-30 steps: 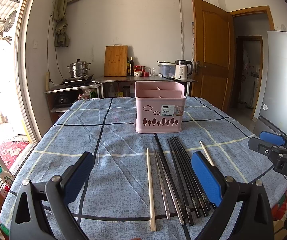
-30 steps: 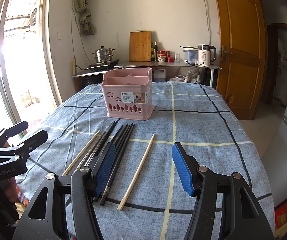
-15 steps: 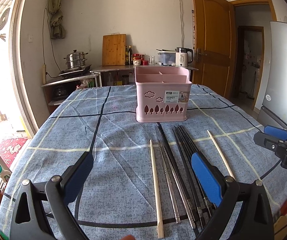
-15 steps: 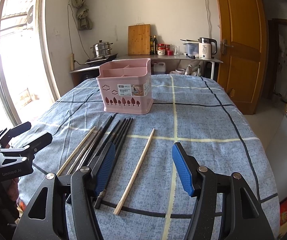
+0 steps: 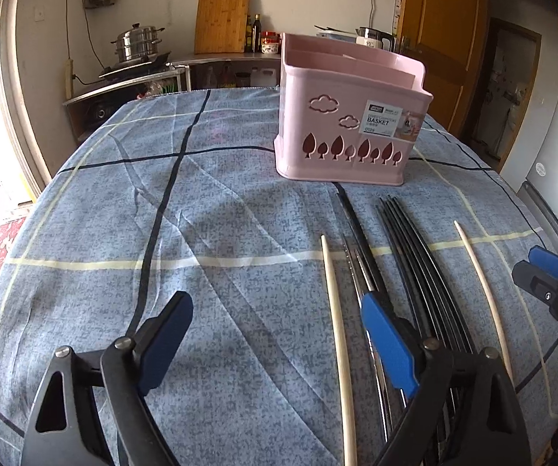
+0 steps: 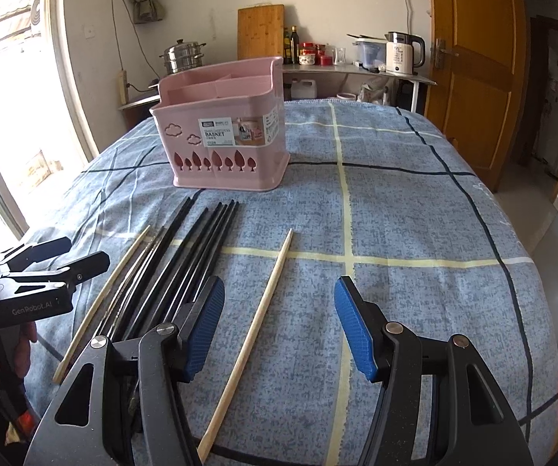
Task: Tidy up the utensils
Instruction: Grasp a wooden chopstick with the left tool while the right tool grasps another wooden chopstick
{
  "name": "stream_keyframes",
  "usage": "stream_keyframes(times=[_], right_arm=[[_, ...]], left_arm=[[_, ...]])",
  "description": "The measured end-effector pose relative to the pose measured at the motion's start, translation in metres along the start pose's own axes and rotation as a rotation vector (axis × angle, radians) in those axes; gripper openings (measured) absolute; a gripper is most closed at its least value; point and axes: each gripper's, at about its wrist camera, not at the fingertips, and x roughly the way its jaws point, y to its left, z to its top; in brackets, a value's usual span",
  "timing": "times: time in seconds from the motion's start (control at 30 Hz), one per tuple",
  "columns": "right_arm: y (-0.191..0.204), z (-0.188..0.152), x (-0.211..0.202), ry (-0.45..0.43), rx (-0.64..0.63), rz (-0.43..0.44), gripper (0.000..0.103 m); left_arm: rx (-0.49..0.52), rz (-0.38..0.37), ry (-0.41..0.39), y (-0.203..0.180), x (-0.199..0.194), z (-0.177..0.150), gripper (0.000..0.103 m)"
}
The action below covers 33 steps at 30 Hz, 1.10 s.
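A pink utensil basket (image 5: 351,116) stood upright on the counter (image 5: 220,240), which was covered by a blue checked cloth. Its inner dividers showed above the rim, and a label sat on the wall that faced the cameras. All the chopsticks lay flat on the cloth on the near side of the basket, pointing roughly toward it.

Nearest the basket, a single black chopstick (image 5: 347,209) reached almost to its base. Beside that lay a tight bundle of black chopsticks (image 5: 403,233), with a few thin metal chopsticks (image 5: 356,268) between the single black one and a pale wooden chopstick (image 5: 331,291). A second wooden chopstick (image 6: 269,291) lay apart from the group, on the side of the bundle away from the first wooden one.

The left hand-held gripper (image 5: 275,334) hung over the cloth on the near side of the basket. Its jaws had just been closing a little but were widely spread, with the first wooden chopstick and bare cloth below the gap and nothing pressed between the blue pads (image 5: 387,349). One pad hung above the metal and black chopsticks.

The right hand-held gripper (image 6: 279,322) was spread wide too, holding nothing, with the second wooden chopstick lying on the cloth beneath its gap. Whether either gripper touched the cloth could not be told.
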Motion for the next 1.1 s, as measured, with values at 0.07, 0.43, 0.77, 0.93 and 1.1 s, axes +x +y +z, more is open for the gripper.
stream_keyframes(times=[0.07,0.43,0.77,0.93,1.1], right_arm=[[-0.001,0.002,0.008,0.031,0.005,0.001,0.055],[0.0,0.014,0.041,0.126,0.003,-0.016,0.036],[0.004,0.025,0.062,0.18,-0.014,-0.05,0.025],[0.006,0.03,0.068,0.183,-0.026,-0.046,0.012],[0.003,0.033,0.066,0.186,-0.004,-0.002,0.007]], left_arm=[[0.004,-0.017,0.034,-0.001,0.006,0.001,0.086],[0.038,0.012,0.102,-0.009,0.023,0.011,0.069],[0.093,0.01,0.122,-0.022,0.032,0.025,0.052],[0.123,-0.016,0.124,-0.029,0.036,0.033,0.03],[0.123,-0.027,0.131,-0.028,0.037,0.035,0.014]])
